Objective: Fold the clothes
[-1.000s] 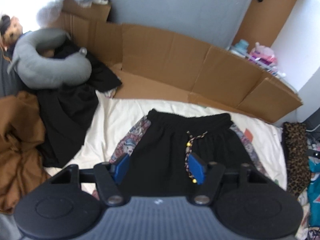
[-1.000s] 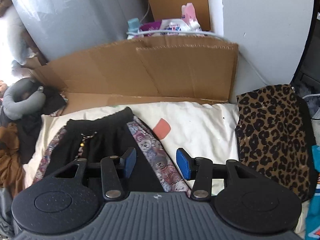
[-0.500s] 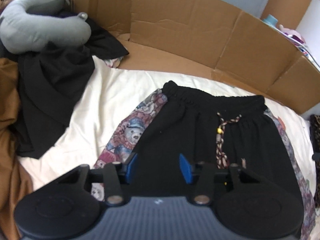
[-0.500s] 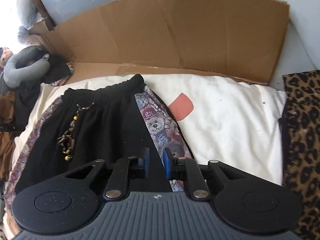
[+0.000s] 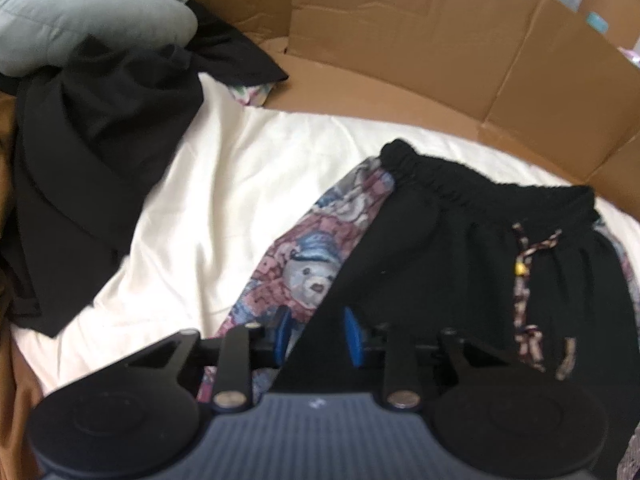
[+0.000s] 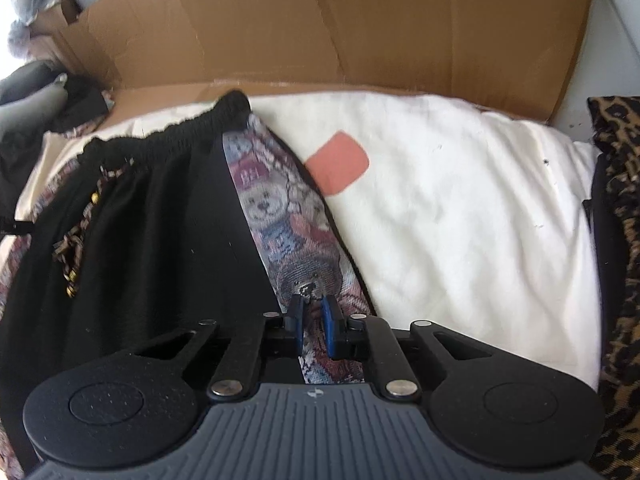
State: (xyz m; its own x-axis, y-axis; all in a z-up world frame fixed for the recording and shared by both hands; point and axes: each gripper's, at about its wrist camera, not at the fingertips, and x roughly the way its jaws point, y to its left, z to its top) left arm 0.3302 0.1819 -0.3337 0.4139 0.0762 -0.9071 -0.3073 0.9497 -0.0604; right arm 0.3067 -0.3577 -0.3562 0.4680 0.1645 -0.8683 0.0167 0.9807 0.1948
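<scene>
Black shorts [image 5: 440,264] with teddy-bear print side panels and a braided drawstring lie flat on a cream sheet [image 5: 224,216], waistband toward the cardboard. They also show in the right wrist view [image 6: 160,240]. My left gripper [image 5: 316,334] sits low over the shorts' left edge, jaws partly closed around the seam between bear panel and black cloth. My right gripper [image 6: 311,322] is nearly shut on the right bear-print panel [image 6: 288,236], cloth between the blue pads.
A cardboard wall [image 5: 400,60] runs along the back. A black garment pile [image 5: 92,136], a grey neck pillow [image 5: 80,28] and brown cloth lie left. A leopard-print cloth [image 6: 620,240] lies at the right. A coral patch [image 6: 338,166] marks the sheet.
Both grippers moved down and forward onto the shorts' side edges. The left jaws narrowed from wide open; the right jaws closed onto the bear-print panel.
</scene>
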